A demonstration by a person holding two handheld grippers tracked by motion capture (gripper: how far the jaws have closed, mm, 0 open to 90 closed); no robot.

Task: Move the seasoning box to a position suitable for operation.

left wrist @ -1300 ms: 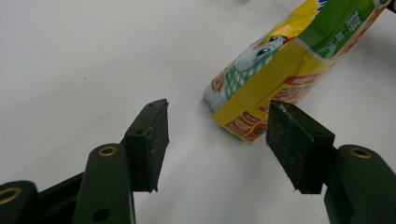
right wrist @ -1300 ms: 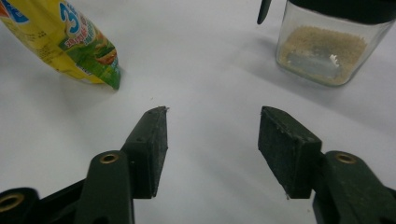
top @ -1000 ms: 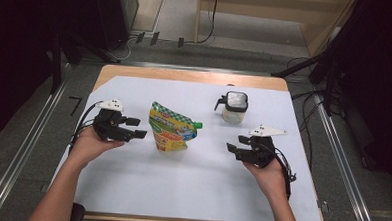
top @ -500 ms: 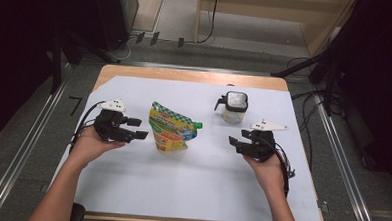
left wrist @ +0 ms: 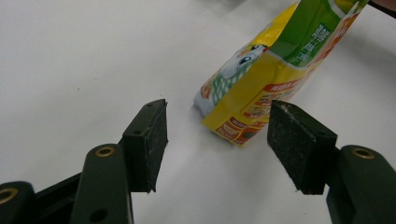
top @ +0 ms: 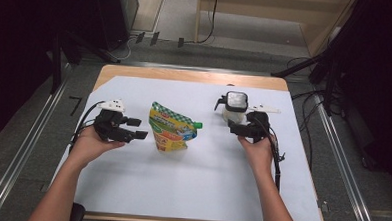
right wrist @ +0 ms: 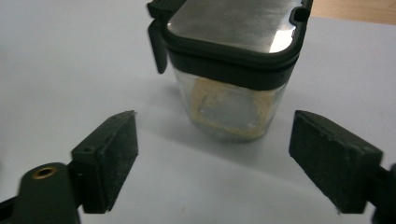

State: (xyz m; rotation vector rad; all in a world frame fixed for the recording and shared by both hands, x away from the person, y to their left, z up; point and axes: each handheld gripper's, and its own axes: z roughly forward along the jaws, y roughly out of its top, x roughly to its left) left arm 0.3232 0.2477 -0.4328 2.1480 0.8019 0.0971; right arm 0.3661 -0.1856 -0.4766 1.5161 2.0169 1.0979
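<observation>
A yellow and green pouch with a green cap lies in the middle of the white sheet. My left gripper rests just left of it, open, and the pouch's bottom corner lies a little beyond the jaws. A small clear jar with a black-rimmed metal lid stands to the right at the back. My right gripper is close in front of it. Its jaws have just been opening and stand wide, with nothing between them. In the right gripper view the jar stands just past the pads.
The white sheet covers most of a wooden table whose far edge shows bare. Cables trail from both grippers over the sheet. Metal rails and dark equipment stand around the table on the floor.
My right hand has moved up and left toward the jar, and its jaws stand wider apart. The left hand, pouch and jar have stayed where they were.
</observation>
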